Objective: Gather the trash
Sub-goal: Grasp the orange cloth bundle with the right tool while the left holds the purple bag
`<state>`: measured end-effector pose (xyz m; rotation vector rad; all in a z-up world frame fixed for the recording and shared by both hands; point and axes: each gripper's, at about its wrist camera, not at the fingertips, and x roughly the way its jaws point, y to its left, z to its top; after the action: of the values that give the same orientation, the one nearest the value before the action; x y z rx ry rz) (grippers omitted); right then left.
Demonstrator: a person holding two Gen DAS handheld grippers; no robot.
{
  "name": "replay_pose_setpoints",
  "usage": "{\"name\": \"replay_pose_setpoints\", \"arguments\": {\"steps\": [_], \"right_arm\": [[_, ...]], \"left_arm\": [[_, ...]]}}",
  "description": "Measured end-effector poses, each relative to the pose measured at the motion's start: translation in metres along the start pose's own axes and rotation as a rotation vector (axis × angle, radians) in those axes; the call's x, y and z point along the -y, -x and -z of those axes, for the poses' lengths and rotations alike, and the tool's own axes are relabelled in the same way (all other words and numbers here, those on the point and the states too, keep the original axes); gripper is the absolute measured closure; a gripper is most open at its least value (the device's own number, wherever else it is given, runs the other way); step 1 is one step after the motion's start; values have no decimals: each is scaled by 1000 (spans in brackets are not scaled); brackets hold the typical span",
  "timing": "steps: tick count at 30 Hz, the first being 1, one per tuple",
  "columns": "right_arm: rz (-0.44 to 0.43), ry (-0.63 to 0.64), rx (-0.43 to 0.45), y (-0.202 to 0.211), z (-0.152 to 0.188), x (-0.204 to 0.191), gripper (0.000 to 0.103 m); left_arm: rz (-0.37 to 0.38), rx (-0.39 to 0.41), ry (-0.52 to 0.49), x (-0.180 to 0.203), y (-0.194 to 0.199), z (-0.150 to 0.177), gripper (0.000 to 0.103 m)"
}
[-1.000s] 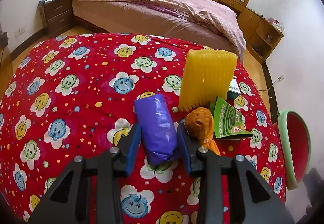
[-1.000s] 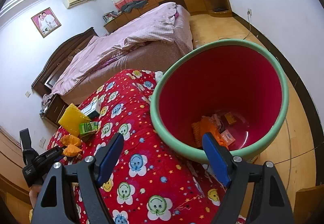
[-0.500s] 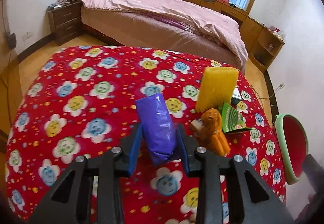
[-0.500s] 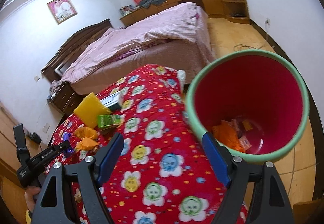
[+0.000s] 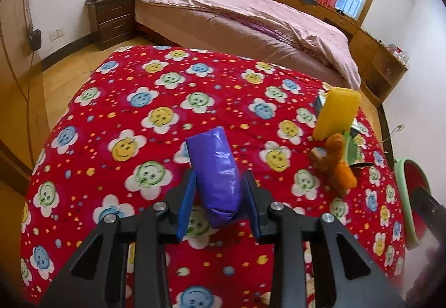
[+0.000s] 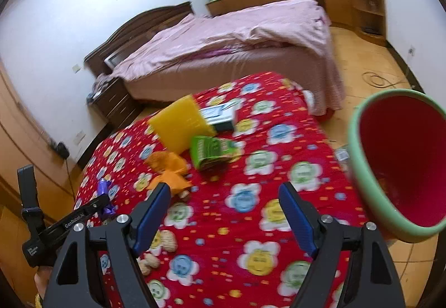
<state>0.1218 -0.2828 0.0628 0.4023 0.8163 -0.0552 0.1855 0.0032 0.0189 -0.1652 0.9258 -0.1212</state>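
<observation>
A: Where's the trash?
B: Left gripper (image 5: 218, 203) jaws clamp a purple bag (image 5: 214, 171) above the red surface (image 5: 117, 102). Right gripper (image 6: 224, 213) jaws wide, empty.
A: Room?
B: Bin (image 6: 359, 168) just off the surface's right edge. "GenRobot.AI" readable on the left gripper.

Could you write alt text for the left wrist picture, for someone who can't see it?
The left gripper grips a purple plastic packet between its blue fingers above a red smiley-flower blanket. To the right lie a yellow block and orange wrappers, with a pink bed behind.
</observation>
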Motion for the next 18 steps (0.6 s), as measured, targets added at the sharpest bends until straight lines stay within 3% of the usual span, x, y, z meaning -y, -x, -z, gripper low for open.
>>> {"name": "replay_pose_setpoints", "arguments": {"steps": [4,9,18], "right_arm": [[-68,38,-45,-23,0,-24,21],[-89,103,-84,-51,1,-50,22],[-88,163,-141,-95,-5,-67,43]], "left_arm": [[-9,0,14,-9,-1,3,68],[-2,-7,27,-15,-3,6,68],[7,-14,30,-16,-6,7,68]]}}
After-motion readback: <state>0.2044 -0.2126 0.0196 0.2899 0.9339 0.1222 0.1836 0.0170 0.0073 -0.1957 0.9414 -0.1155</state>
